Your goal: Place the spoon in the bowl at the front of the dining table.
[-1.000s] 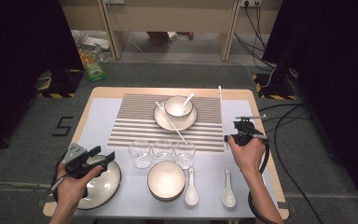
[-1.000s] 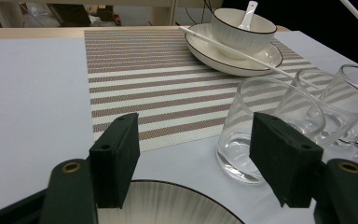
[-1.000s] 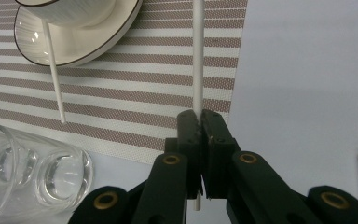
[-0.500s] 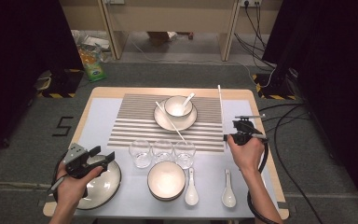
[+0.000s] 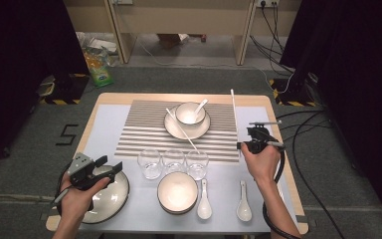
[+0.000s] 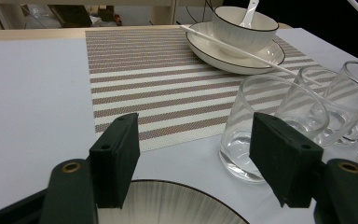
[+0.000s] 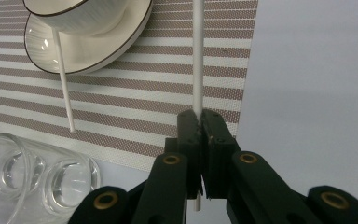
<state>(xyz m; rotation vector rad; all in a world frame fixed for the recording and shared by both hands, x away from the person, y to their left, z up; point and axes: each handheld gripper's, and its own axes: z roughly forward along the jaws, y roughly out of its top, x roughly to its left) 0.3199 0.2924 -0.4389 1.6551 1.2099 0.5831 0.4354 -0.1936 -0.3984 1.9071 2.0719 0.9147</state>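
The right claw is clamped on a white chopstick whose long axis runs up the placemat's right edge; bare tabletop lies rightward. From the left claw view, the left claw stands apart over a plate, glasses just ahead. From the right claw view, the chopstick points away, its mate leaning on the dish to the left.

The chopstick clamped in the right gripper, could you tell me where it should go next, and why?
Probably carry it over and lay it beside the other chopstick, whose top leans on the plate under the bowl. The right gripper is shut on its chopstick, lifted over the striped mat's right edge, so the pair is still split. The left gripper is open above another plate.
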